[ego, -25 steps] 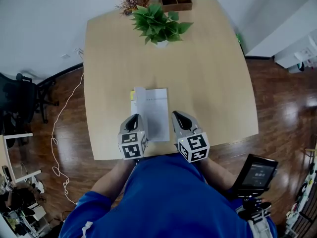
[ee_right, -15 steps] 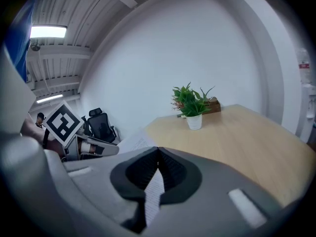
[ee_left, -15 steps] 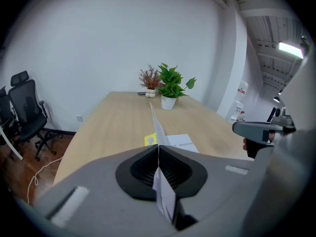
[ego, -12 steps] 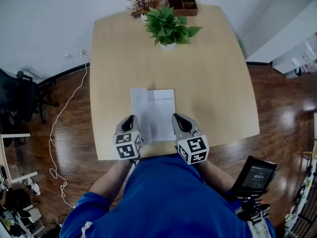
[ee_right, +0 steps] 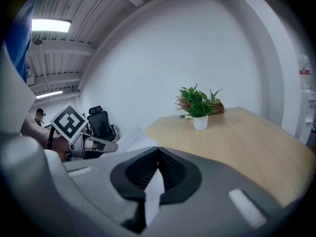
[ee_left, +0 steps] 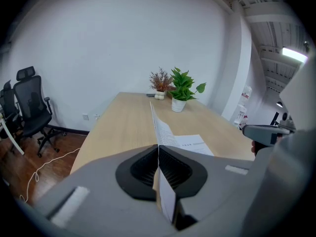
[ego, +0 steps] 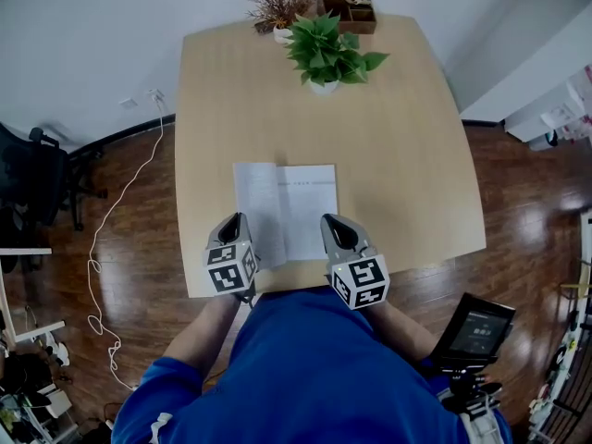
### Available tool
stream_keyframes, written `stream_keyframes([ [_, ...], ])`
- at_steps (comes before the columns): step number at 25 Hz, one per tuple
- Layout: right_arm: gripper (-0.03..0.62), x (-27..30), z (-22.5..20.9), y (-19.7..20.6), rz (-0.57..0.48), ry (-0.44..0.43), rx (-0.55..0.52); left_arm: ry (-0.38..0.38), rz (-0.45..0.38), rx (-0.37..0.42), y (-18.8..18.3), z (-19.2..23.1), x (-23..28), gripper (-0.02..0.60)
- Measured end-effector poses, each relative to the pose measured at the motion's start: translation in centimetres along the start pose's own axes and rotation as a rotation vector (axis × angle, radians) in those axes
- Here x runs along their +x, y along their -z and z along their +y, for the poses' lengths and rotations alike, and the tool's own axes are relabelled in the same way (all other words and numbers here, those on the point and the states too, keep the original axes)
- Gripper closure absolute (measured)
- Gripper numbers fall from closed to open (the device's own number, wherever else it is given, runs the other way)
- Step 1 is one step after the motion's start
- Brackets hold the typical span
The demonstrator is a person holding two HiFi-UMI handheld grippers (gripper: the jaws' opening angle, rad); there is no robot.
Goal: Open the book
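- Head view shows the book (ego: pixel 289 209) spread flat near the 6 o'clock edge of the counter (ego: pixel 407 146). The left tool (ego: pixel 235 222) is at the book's 7 o'clock corner and the right tool (ego: pixel 333 222) at its 5 o'clock corner.
- Left tool: the jaws are pressed together on a thin page (ee_left: pixel 159 125), which stands on edge and runs off toward 12 o'clock in the left gripper view.
- Right tool: the jaws are closed as well, pinching a strip of white paper, most likely the book's other side.
- Tearing is the main risk. Both tools hold only thin paper, so pulling them apart too hard or unevenly could rip a sheet at the pinch or strain the spine.
- Slipping is the second risk. A pinch this close to the paper's edge could let go, and the raised page would then flop back over the book.
- The book sits close to the counter's 6 o'clock edge, so any drag toward the person could pull it off.
- The potted plant (ego: pixel 326 54) at 12 o'clock is well apart from the book and looks safe from any of this.
- Writing: the right-hand page has lines of print, too small to read. The cubes on the tools carry black-and-white square patterns — no words. A lit screen (ego: pixel 481 326) off the counter at 4 o'clock is unreadable.
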State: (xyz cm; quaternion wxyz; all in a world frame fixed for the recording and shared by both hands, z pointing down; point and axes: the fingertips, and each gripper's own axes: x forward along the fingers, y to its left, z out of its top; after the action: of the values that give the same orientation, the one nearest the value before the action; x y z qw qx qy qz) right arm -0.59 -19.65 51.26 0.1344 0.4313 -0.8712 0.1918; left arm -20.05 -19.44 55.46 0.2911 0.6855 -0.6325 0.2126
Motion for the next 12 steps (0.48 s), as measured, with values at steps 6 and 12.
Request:
stream_keyframes([
  [6, 0.591, 0.6, 2.1, 0.2, 0.007, 0.004, -0.016, -0.010, 0.011, -0.009, 0.7, 3.1, -0.1, 0.569],
  [12, 0.591, 1.4, 4.0, 0.5, 0.022, -0.001, -0.035, 0.015, 0.023, -0.010, 1.4, 4.9, 0.3, 0.569],
])
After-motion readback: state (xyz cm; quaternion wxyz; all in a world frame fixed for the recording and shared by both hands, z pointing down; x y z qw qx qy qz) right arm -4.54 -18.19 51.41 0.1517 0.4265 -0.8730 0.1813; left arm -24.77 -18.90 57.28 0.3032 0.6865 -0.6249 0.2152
